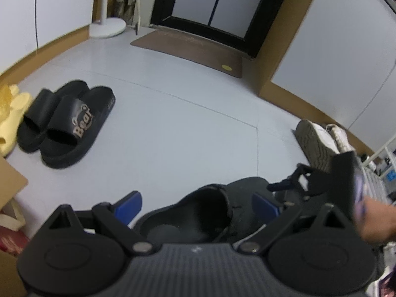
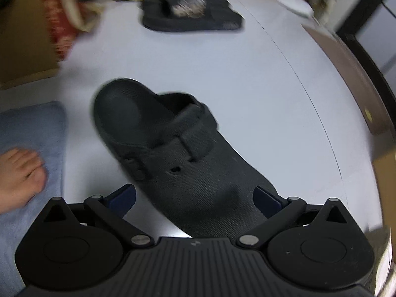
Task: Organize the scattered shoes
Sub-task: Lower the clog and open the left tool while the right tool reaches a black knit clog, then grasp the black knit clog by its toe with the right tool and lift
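A black clog [image 1: 205, 212] lies on the pale floor between the fingers of my left gripper [image 1: 198, 205], its heel opening toward the camera. The jaws stand open; the right pad [image 1: 266, 205] is at the clog's side. In the right wrist view a black clog [image 2: 160, 136] points its textured toe toward my right gripper [image 2: 195, 199], which is open around the toe. I cannot tell whether both views show the same clog. A pair of black "Bear" slides [image 1: 66, 123] [image 2: 190, 10] stands together beside yellow slippers [image 1: 10, 113]. A white sneaker [image 1: 319, 138] lies on its side.
A person's hand [image 1: 371, 222] holds the other gripper at right. A bare foot [image 2: 19, 173] rests on a blue mat [image 2: 32, 128]. A cardboard box [image 2: 24, 37] and red bag [image 2: 59, 24] sit at left. A brown doormat [image 1: 193, 49] and fan base [image 1: 106, 28] lie by the door.
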{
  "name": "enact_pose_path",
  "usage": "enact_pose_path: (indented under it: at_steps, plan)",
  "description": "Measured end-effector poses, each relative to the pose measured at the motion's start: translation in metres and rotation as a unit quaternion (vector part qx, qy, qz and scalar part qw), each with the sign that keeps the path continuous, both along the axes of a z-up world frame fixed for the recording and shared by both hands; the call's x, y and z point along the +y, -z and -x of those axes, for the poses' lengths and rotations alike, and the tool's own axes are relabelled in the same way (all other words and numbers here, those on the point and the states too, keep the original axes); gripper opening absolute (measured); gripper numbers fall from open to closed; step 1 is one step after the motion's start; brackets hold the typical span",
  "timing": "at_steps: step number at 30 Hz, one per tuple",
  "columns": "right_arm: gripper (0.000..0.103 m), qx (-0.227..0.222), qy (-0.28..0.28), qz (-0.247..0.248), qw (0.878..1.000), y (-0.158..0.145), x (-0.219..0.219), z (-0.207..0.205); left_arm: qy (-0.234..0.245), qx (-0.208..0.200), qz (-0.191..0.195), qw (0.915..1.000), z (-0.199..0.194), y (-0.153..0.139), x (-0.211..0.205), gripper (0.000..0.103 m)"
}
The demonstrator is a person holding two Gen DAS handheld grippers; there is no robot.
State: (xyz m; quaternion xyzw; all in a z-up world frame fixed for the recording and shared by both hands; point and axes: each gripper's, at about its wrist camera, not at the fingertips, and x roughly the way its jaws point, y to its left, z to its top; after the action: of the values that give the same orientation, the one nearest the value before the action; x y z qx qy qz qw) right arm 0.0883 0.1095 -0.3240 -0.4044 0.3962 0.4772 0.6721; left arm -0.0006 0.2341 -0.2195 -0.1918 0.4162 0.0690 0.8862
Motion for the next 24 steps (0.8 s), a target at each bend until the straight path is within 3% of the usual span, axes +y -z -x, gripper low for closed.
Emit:
enact_pose_path:
  at_steps: [8, 13, 18, 21, 24]
  plan:
    - [0.103, -0.022, -0.010, 0.012, 1.000, 0.007, 0.015, 0.006, 0.008, -0.001, 0.003, 1.0000, -0.004, -0.002, -0.005, 0.097]
    - [0.099, 0.021, 0.029, 0.028, 0.999, 0.018, 0.019, 0.001, 0.001, 0.011, 0.002, 0.9999, -0.004, 0.004, -0.001, 0.097]
    - [0.097, 0.028, 0.069, 0.012, 0.997, 0.019, 0.018, 0.002, -0.008, 0.014, 0.003, 0.9999, -0.003, 0.007, 0.004, 0.097]
    - [0.092, 0.036, 0.097, -0.002, 0.995, 0.016, 0.015, -0.001, -0.008, 0.015, 0.003, 0.9999, -0.003, 0.007, 0.004, 0.097]
    - [0.079, 0.039, 0.130, -0.012, 0.991, 0.013, 0.012, -0.005, -0.008, 0.018, -0.001, 0.9998, -0.002, 0.008, 0.004, 0.097]
